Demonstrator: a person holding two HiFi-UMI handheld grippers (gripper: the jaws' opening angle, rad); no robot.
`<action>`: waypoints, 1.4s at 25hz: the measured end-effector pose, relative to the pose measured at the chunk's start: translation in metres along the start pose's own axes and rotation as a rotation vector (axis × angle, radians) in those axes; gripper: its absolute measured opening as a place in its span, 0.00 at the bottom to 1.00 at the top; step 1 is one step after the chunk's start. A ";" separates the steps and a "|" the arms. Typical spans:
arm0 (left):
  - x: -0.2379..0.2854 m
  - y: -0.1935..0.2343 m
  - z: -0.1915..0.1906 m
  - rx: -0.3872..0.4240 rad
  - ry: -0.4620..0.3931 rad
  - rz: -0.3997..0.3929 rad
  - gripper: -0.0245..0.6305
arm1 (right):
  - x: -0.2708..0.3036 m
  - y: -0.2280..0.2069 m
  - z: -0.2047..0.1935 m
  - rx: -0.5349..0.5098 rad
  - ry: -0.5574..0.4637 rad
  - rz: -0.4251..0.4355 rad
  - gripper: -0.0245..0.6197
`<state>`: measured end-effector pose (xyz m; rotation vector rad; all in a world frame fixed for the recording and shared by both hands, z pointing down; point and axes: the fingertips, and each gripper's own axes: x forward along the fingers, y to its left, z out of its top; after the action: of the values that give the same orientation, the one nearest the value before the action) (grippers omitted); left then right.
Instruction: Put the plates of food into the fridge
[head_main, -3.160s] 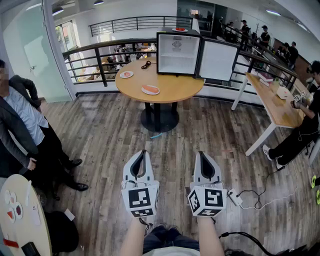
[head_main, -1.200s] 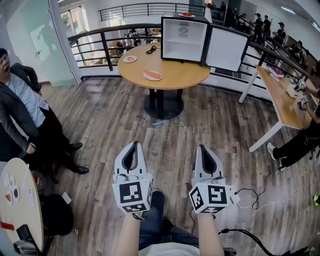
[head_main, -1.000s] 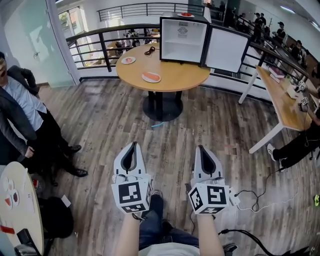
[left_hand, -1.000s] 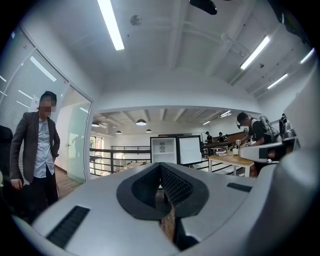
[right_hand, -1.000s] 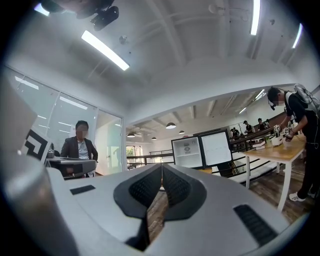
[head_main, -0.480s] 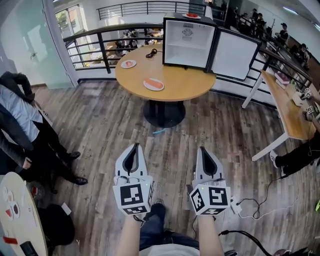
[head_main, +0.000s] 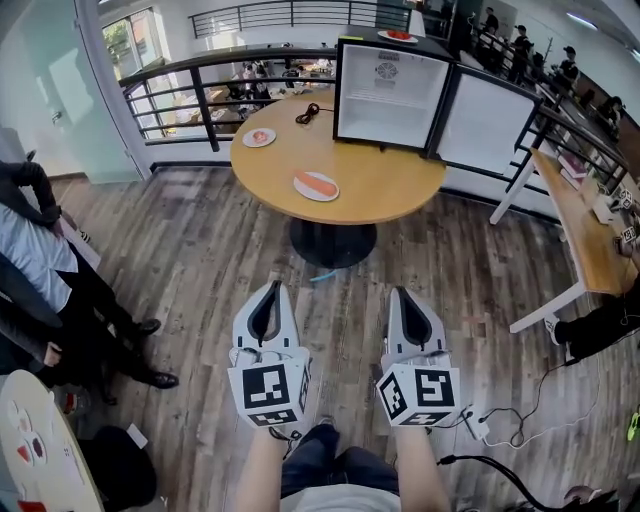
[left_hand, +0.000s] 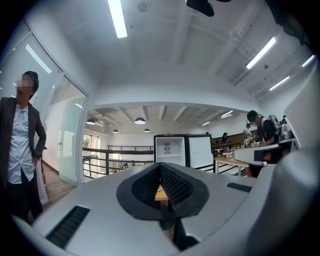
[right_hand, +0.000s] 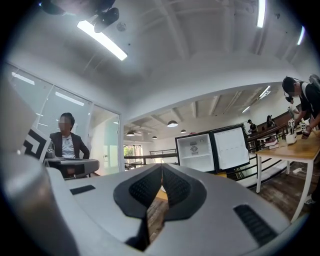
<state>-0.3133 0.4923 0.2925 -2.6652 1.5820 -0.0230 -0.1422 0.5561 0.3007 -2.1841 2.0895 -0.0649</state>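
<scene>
Left tongs (head_main: 272, 287) and right tongs (head_main: 400, 293), both closed, hang over plank floor (head_main: 200, 250) short of the table (head_main: 400, 190).

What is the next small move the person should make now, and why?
Probably step closer to the round table: the left gripper and the right gripper are both shut, empty and well short of the nearest plate, while the fridge behind it stands open.
</scene>
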 end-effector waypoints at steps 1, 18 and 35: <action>0.005 0.004 0.000 -0.001 -0.001 0.000 0.05 | 0.006 0.001 -0.001 -0.005 0.003 -0.001 0.06; 0.097 0.021 -0.019 -0.017 0.037 0.009 0.05 | 0.095 -0.029 -0.015 -0.011 0.039 -0.009 0.06; 0.249 0.036 -0.013 -0.032 0.050 0.137 0.05 | 0.263 -0.084 -0.002 -0.013 0.049 0.136 0.06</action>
<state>-0.2256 0.2564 0.3013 -2.5917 1.7917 -0.0609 -0.0466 0.2967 0.2991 -2.0612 2.2649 -0.0936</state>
